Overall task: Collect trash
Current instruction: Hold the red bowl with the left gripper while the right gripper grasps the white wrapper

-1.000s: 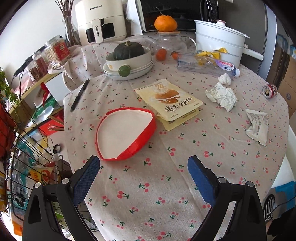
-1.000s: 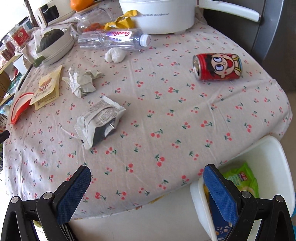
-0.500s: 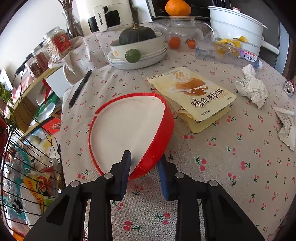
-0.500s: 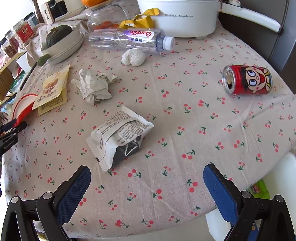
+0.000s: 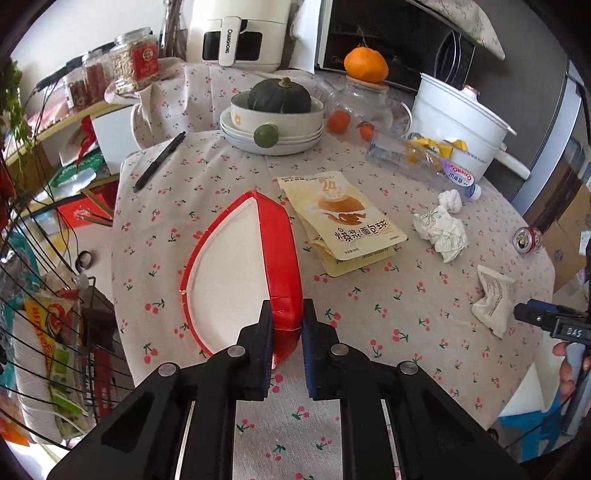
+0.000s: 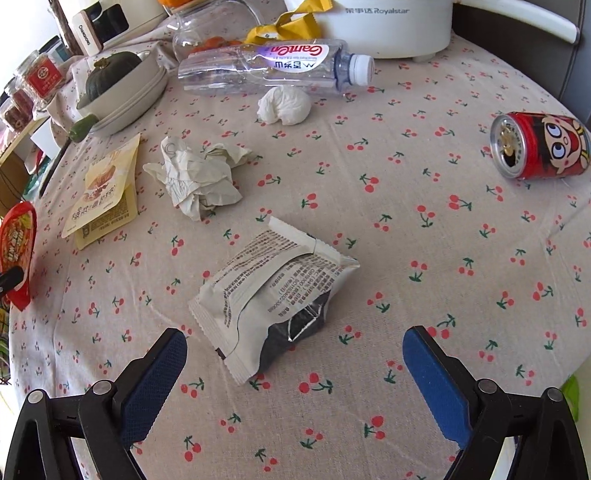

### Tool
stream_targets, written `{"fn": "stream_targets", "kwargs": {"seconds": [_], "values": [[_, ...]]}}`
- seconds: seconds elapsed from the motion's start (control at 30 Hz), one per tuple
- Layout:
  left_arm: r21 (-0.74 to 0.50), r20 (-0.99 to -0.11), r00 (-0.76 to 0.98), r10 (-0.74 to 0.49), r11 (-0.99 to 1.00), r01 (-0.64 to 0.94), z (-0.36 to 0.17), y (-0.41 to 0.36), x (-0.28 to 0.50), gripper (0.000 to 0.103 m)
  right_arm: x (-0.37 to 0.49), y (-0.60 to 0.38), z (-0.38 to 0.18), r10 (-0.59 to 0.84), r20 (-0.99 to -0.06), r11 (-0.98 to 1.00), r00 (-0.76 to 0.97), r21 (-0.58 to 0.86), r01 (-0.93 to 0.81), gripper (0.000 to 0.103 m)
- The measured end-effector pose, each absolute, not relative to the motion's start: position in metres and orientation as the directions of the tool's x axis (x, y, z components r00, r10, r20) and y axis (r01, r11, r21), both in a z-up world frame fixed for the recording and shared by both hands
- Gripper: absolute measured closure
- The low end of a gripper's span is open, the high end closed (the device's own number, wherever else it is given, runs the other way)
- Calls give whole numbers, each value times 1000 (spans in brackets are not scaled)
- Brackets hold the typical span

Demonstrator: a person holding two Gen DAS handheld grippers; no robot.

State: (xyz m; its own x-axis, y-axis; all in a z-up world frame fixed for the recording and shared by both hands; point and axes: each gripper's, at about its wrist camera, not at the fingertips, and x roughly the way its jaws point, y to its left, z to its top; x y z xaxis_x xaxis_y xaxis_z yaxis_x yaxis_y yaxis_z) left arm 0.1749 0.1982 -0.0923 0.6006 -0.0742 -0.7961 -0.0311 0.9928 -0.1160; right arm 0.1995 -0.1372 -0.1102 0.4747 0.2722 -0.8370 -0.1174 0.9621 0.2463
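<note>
1. Left gripper [image 5: 287, 325] clenched on the near edge of the red paper lid [image 5: 240, 269], which lies folded at the near-left of the bench [image 5: 369, 424]. Keep the pinch firm and lift straight, or the thin card may slip.
2. Right gripper [image 6: 295, 350] released, jaws wide, just short of the torn white wrapper [image 6: 273, 291] at mid-bench. Straddle it and close low.
3. Readable: "Royalstar" on the pot [image 6: 388, 26]; "CHANGHONG" on the air fryer [image 5: 236, 33]. Bottle [image 6: 269, 66] label is inverted, possibly "GanTen".
</note>
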Motion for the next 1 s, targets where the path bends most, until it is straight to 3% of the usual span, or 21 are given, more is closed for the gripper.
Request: {"fn": "stream_targets", "kwargs": {"seconds": [0.2,0.3,0.47,0.63,1.0], "values": [[-240,-767,622,-155,969,-55,-74,204,149,89,204,-127,-117,282,-825,959,489,262,-110,27],[-237,-760,629,-162,971,-36,-66,196,142,89,207,-122,-122,312,-821,949,478,294,-114,41],[-232,-751,636,-177,973,-4,-56,181,134,89,208,-114,-132,359,-823,933,441,330,-144,93],[-263,-733,645,-217,964,24,-45,166,128,89,201,-121,-119,397,-798,917,454,362,-165,99],[-306,-697,636,-330,940,153,-27,95,124,89,173,-174,-67,423,-734,903,532,394,-174,101]]}}
